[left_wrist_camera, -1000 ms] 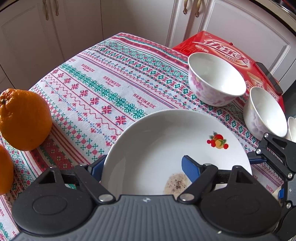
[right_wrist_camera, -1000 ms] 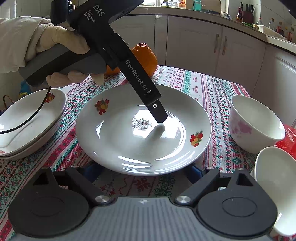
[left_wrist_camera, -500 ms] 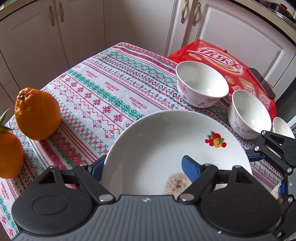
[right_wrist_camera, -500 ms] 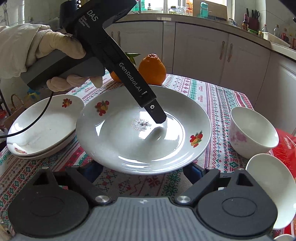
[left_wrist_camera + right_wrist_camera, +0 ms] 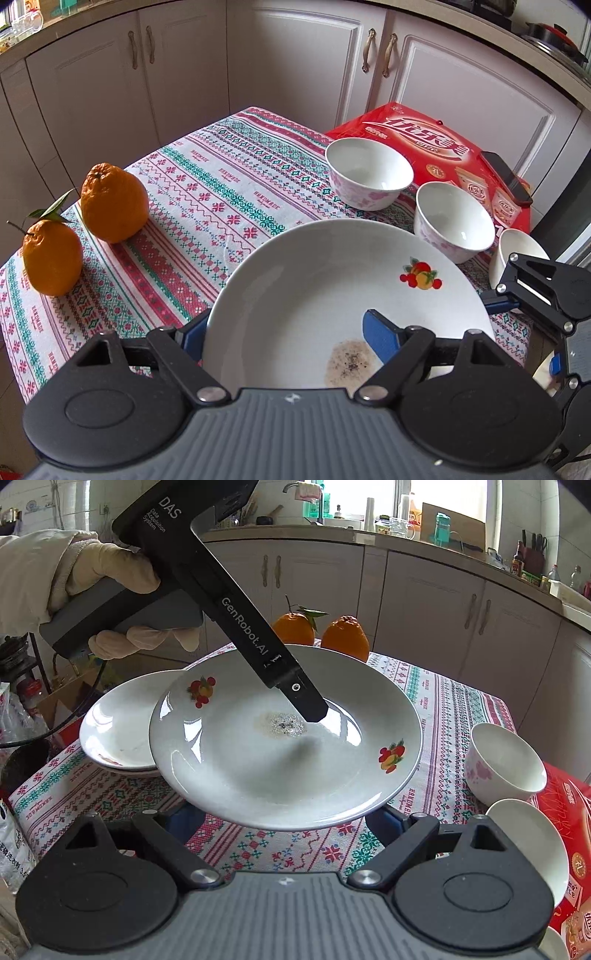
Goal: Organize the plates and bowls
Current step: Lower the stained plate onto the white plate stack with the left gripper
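One plate (image 5: 258, 775), underside pads hidden

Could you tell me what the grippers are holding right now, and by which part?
The left gripper holds the plate by its rim, one finger over it; the right gripper's hold cannot be told.

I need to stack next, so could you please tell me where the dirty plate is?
The dirty plate is held above the tablecloth by the left claw, just right of the plate stack in the right wrist view.
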Demonstrator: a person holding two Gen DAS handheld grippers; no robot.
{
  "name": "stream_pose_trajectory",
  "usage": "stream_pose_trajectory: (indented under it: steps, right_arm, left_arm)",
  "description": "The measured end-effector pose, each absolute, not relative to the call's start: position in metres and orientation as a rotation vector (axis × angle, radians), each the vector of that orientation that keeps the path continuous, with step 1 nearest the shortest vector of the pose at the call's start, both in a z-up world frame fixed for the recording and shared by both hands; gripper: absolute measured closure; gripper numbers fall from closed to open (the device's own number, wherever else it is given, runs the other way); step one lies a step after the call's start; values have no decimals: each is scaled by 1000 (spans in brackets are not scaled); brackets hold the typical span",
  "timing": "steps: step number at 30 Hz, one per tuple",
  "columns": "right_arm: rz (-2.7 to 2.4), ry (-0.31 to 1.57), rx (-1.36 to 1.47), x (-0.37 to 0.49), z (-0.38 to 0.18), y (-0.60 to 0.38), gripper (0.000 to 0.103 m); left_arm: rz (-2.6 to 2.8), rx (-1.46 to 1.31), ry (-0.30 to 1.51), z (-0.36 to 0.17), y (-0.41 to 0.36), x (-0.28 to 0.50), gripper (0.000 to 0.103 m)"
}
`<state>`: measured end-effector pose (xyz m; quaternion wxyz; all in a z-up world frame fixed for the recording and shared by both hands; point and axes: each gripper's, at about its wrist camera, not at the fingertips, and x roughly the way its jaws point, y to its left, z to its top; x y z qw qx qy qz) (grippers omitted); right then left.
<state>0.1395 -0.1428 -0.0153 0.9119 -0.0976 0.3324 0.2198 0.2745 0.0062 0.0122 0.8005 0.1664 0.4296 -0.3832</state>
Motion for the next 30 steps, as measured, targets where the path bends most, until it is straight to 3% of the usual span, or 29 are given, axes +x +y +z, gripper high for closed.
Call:
stream_pose_trajectory:
  steps: [30]
  right_arm:
    - [677, 683, -342, 116, -11, -56, 8]
  left_arm:
    - [-619, 166, 925, -5, 134, 223, 19]
